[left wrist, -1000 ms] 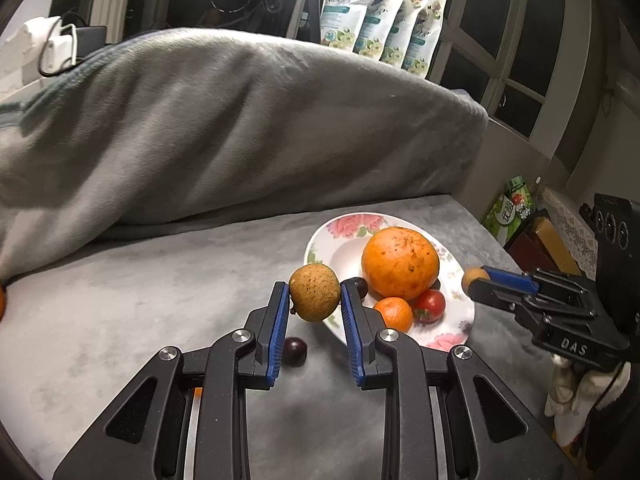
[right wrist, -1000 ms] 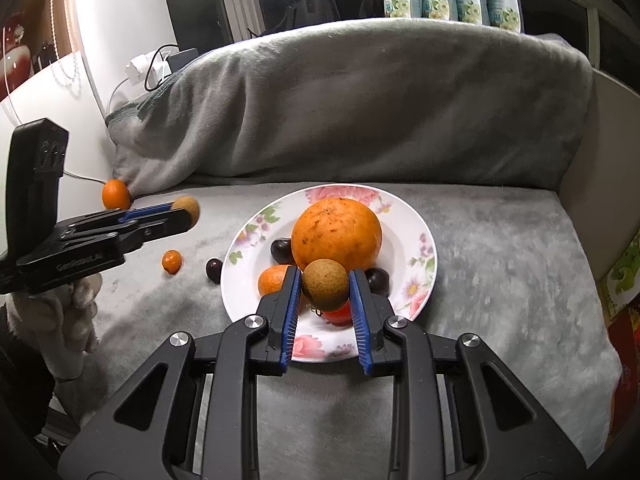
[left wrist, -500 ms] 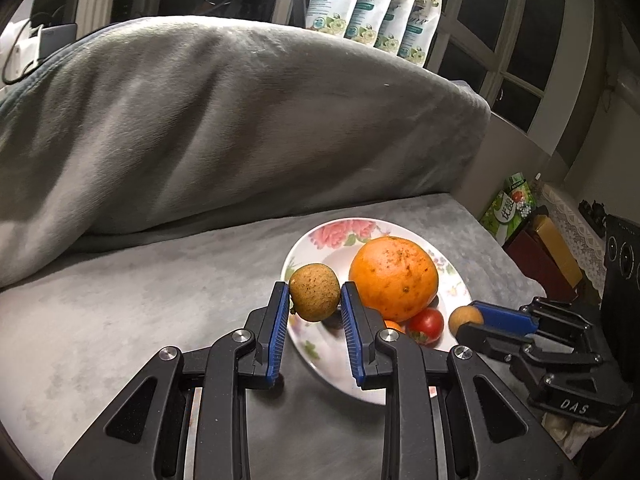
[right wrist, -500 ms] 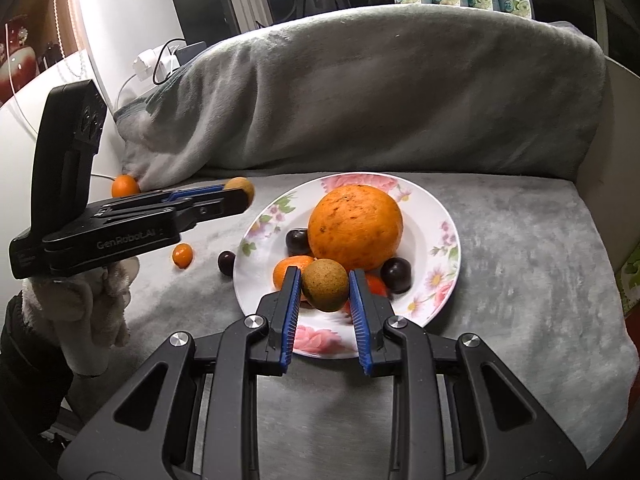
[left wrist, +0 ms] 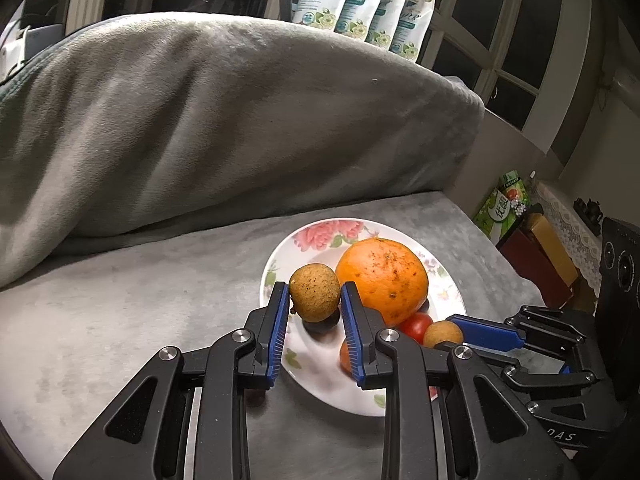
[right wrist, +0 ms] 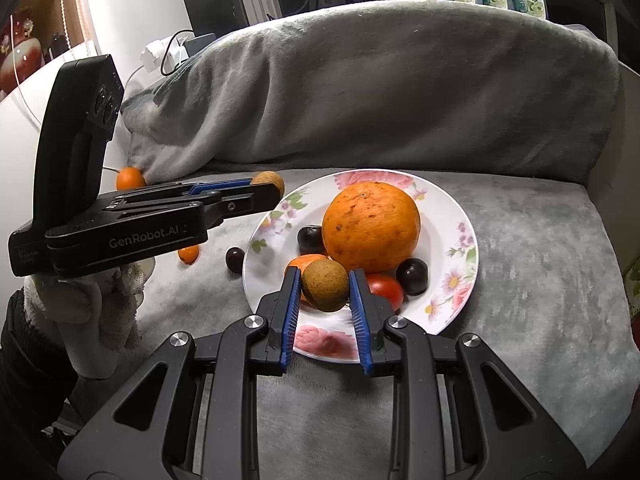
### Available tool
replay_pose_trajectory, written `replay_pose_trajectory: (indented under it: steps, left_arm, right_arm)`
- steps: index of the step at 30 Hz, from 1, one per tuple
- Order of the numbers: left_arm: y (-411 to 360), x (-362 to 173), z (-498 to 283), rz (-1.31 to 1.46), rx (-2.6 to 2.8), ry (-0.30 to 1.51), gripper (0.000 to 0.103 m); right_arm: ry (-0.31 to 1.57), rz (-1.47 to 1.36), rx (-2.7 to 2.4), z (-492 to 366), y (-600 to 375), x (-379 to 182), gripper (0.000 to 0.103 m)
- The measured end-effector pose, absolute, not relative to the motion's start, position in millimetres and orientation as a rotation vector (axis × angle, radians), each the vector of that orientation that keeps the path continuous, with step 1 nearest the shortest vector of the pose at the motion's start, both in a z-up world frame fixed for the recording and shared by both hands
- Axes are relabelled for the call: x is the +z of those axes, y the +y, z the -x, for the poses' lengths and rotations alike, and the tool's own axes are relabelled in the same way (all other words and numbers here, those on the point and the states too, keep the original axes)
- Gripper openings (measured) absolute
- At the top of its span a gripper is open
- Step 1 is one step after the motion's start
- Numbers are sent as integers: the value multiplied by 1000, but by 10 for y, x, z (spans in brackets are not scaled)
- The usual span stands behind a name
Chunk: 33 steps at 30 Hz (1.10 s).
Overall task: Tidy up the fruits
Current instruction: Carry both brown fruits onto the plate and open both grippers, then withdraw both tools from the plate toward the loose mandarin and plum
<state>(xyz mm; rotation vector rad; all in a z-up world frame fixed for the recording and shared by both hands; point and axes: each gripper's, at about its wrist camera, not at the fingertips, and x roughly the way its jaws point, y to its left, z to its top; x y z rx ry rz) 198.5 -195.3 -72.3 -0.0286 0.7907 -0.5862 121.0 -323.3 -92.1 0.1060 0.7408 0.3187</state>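
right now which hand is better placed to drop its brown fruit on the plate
Right. Its brown fruit hangs over the plate among the fruit; the left one sits at the plate's left rim.

My left gripper point(left wrist: 314, 300) has carried its brown fruit point(left wrist: 315, 293) from beside the floral plate point(left wrist: 320, 380) to above the plate's left rim. From the right wrist, that gripper point(right wrist: 276, 188) now reaches the rim.
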Motion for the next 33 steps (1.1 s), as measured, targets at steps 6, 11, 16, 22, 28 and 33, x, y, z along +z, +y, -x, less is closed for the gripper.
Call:
replay_pose_trajectory:
  steps: [6,11,16,22,28,33]
  left_arm:
    - [-1983,-719,-1990,25,-593,791,25]
    - [-1991,-717,-1990,24,-595,789,25]
    - [-1997,-701,-1982,19,-595,779,30]
    - [-2000,-647,-1950,20,-599,760,54]
    - [-1980,-596,-1928,21,-576,753,72]
    - [-1961,-577,-1912,23,-561,757,75]
  right_arm:
    - [733,-106,321,-1205,-3231,-916,26]
    - [721,-102,314,-1191,-3233,-895,26]
    - [712,-104,305,-1172,-3242,-878,50]
    - [691,-91,300,-1129,-3230,-829,66]
    - [675,-83,287,-1100,-3221,-793,85]
    - [672,-67,283,-1083,-3195,-778,90]
